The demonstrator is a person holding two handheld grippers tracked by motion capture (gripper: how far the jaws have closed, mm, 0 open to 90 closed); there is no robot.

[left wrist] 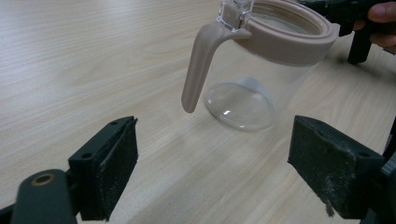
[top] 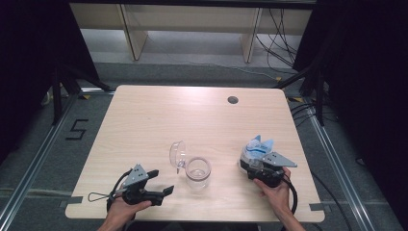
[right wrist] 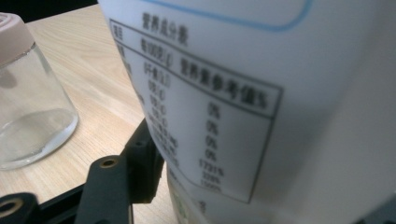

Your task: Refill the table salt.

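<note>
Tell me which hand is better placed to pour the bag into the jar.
Right. Its tongs already have the bag between them, beside the open jar. The left tongs stand open and empty, aimed at the jar, better suited to steadying it.

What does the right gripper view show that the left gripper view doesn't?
Right gripper view: a white bag with a printed table, close up between that gripper's jaws. Left gripper view: the jar's beige handle and rim, the left gripper with jaws wide apart and nothing between them, and the other hand far off. Both share the clear glass jar and the wooden table.
</note>
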